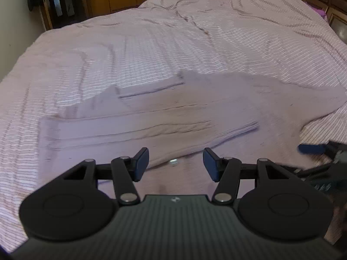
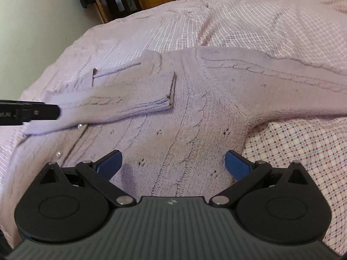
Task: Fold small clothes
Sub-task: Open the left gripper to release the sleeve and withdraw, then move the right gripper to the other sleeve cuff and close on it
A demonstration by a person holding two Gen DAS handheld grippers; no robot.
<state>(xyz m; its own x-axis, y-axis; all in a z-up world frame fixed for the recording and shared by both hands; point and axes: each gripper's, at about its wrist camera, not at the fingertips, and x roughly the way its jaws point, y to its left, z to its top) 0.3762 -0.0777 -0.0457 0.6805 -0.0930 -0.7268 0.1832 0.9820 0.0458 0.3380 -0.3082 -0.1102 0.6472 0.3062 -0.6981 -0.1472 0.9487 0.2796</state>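
I've got the lilac cardigan [image 2: 190, 112] spread flat on the checked bedspread [image 2: 303, 151], button placket up. One sleeve [image 2: 130, 95] is already folded in across the cardigan's chest, cuff lying on the body. The other sleeve [image 2: 292, 80] stretches out sideways from the cardigan, unfolded. My left gripper [image 1: 175, 164] hovers over the cardigan, jaws apart, holding nothing. My right gripper [image 2: 173, 164], jaws wide, sits above its lower body, empty too. By my reckoning: second sleeve next, then fold the body.
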